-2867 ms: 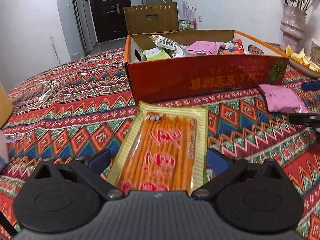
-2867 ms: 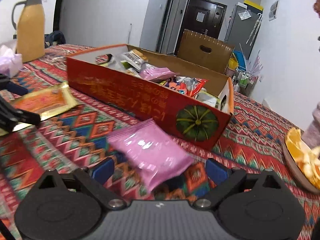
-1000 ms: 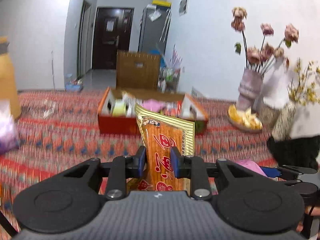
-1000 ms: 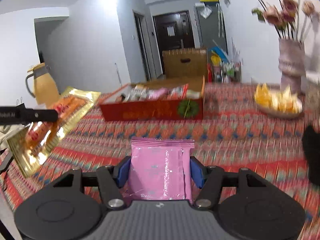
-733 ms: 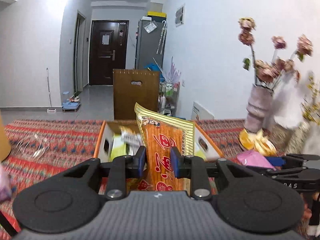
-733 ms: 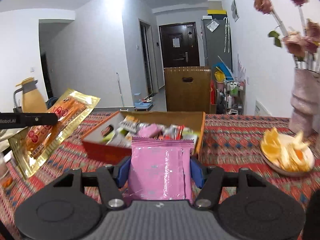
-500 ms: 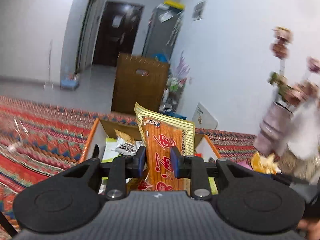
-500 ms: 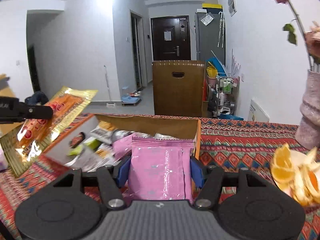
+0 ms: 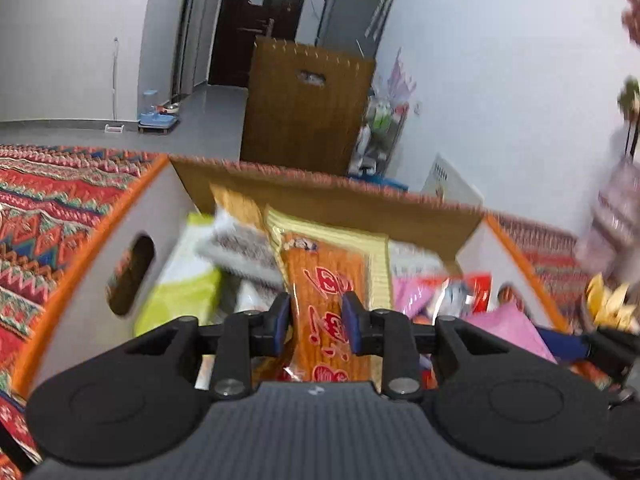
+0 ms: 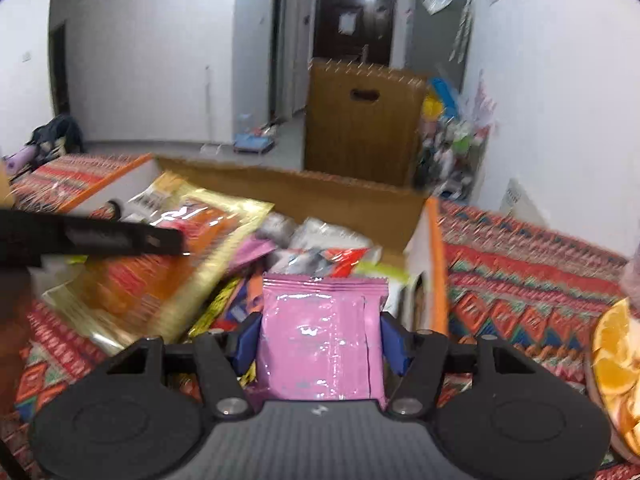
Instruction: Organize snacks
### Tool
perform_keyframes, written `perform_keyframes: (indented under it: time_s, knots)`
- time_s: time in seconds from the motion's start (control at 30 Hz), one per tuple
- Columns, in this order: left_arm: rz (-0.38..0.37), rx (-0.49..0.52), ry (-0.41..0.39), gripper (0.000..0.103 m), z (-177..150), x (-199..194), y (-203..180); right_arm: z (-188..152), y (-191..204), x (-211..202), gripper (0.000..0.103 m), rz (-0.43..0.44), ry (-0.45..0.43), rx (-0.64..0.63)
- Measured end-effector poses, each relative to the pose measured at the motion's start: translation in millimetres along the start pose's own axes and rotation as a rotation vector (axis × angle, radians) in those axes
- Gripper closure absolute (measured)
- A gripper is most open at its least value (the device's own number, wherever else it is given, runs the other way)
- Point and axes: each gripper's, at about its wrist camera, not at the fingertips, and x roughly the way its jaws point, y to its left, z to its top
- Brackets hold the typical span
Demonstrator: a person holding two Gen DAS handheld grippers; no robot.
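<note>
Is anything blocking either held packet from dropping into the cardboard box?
Nothing visible does. The orange stick-snack packet in the left gripper and the pink packet in the right gripper are both over the open box; only loose snacks lie below.

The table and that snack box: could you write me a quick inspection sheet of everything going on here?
Surface: patterned tablecloth.
Job's things: cardboard box holding many snack packets; orange snack pack; pink packet.
Clutter: plate of orange slices, right of the box.
Grippers: left gripper shut on the orange snack pack, over the box; right gripper shut on the pink packet.
Cables: nothing seen.
Surroundings: brown panel, dark door.
</note>
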Motion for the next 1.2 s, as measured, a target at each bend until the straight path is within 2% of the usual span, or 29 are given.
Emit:
perform_keyframes:
  time_s: [0.03,0.1,0.13,0.2,0.27,0.33,0.37,0.43,0.63,0.7,0.83,0.9,1.0,1.2]
  knots:
    - [0.007,0.009,-0.016,0.071,-2,-2,-2,0,0,0,0.042,0.013,0.004,0.009]
    - [-0.018,0.026,0.001,0.053,-2,-3,-3,0,0,1,0.039,0.017,-0.005,0.014]
    - [-0.037,0.023,0.012,0.05,-2,-3,-2,-1,1,1,0.037,0.023,-0.01,0.019]
    - [-0.043,0.027,0.017,0.048,-3,-6,-3,0,1,-1,0.03,0.023,-0.011,0.02]
    - [-0.04,0.042,0.012,0.047,-1,-13,-6,3,3,-12,0.03,0.009,-0.03,0.007]
    - [-0.054,0.045,0.0,0.042,-2,-28,-10,8,-2,-31,0.029,0.009,-0.069,0.017]
    - [-0.07,0.057,-0.008,0.037,-1,-38,-11,11,-5,-43,0.028,0.009,-0.094,0.025]
    - [-0.079,0.099,-0.028,0.036,2,-62,-14,10,-9,-64,0.027,0.009,-0.135,0.041]
    - [-0.044,0.153,-0.127,0.033,6,-141,-17,7,-6,-123,0.026,-0.022,-0.202,0.059]
    - [-0.034,0.164,-0.158,0.029,2,-170,-17,4,-4,-149,0.02,-0.027,-0.232,0.063]
    - [-0.042,0.208,-0.238,0.02,-22,-238,-19,-13,4,-205,0.017,-0.028,-0.308,0.086]
    - [-0.038,0.224,-0.274,0.011,-37,-271,-18,-27,10,-232,0.014,-0.04,-0.348,0.09]
    - [-0.011,0.21,-0.319,0.009,-69,-317,-12,-61,23,-274,0.012,-0.052,-0.407,0.108]
    - [0.044,0.202,-0.402,0.003,-148,-399,2,-134,57,-348,0.006,-0.037,-0.464,0.114]
